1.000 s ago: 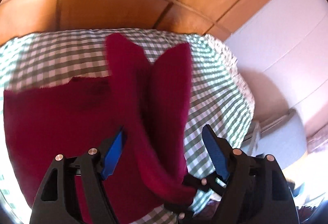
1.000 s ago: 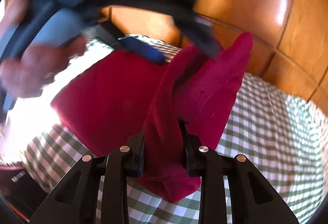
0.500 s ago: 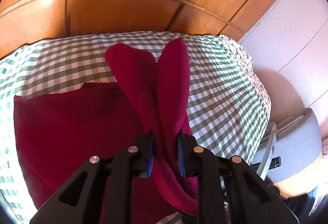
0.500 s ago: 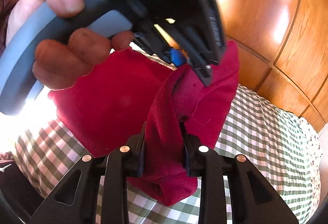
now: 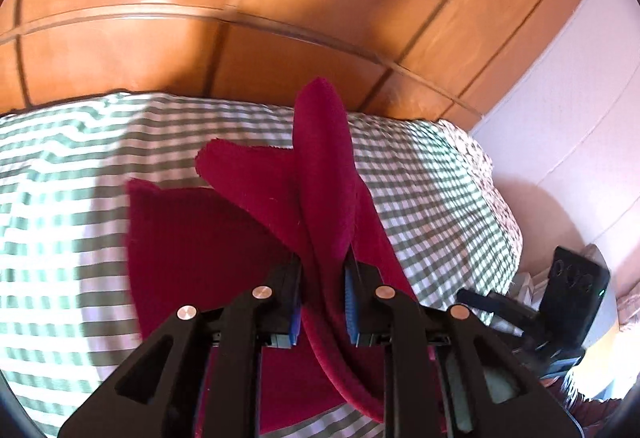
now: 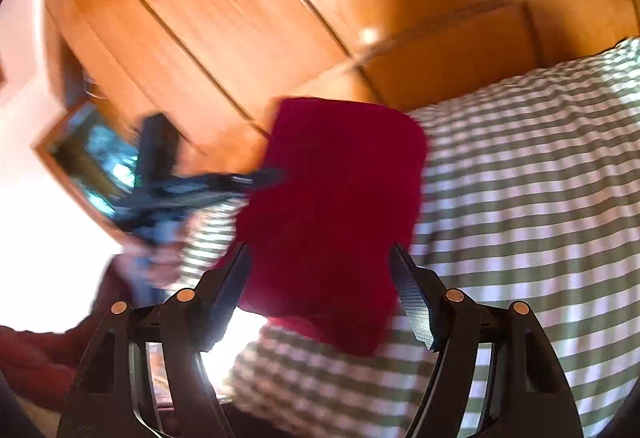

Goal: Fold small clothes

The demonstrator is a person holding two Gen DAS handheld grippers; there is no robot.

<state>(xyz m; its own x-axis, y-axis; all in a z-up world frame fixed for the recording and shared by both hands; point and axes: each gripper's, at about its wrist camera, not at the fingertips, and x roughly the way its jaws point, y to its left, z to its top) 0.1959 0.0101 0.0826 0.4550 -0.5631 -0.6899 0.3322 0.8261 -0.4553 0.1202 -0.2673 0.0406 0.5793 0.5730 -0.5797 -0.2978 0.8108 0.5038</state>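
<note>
A dark red cloth [image 5: 320, 197] lies on the green-and-white checked tablecloth [image 5: 80, 177]. My left gripper [image 5: 322, 302] is shut on a bunched fold of the cloth and holds it raised, with the ends standing up past the fingers. In the right wrist view the red cloth [image 6: 336, 205] hangs in front of my right gripper [image 6: 320, 294], whose jaws stand wide apart. The left gripper [image 6: 192, 193] shows there as a blur at the cloth's left edge.
A glossy wooden panelled wall [image 5: 280, 17] stands behind the table. The table's right edge [image 5: 500, 205] drops toward a white wall. The right gripper [image 5: 560, 302] shows low at the right in the left wrist view.
My left gripper shut on the cloth's fold and lifted it. My right gripper, shut on the cloth before, has opened and let it go.
</note>
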